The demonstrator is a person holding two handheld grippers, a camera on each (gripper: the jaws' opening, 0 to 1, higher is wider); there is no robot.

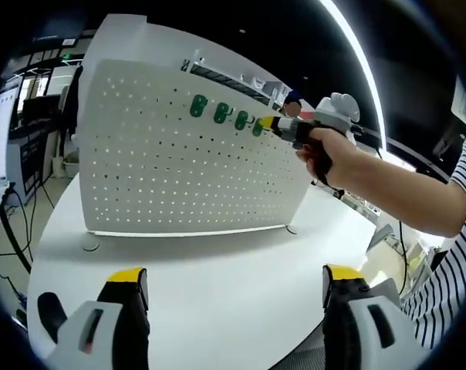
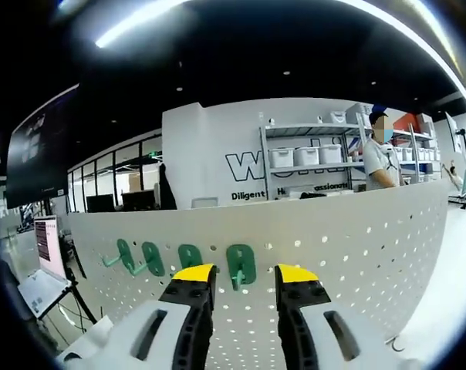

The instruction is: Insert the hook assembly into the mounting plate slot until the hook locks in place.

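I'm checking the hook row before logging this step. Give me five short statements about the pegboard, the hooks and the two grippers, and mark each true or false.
1. Four green hooks sit in a row near the top of the white pegboard. True.
2. The pegboard lies flat on the white table. False: it stands upright on it.
3. The right gripper has its jaws on either side of the rightmost hook in the right gripper view. True.
4. The left gripper is shut on a hook. False: its jaws stand apart over bare table, holding nothing.
5. The hooks are red. False: they are green.
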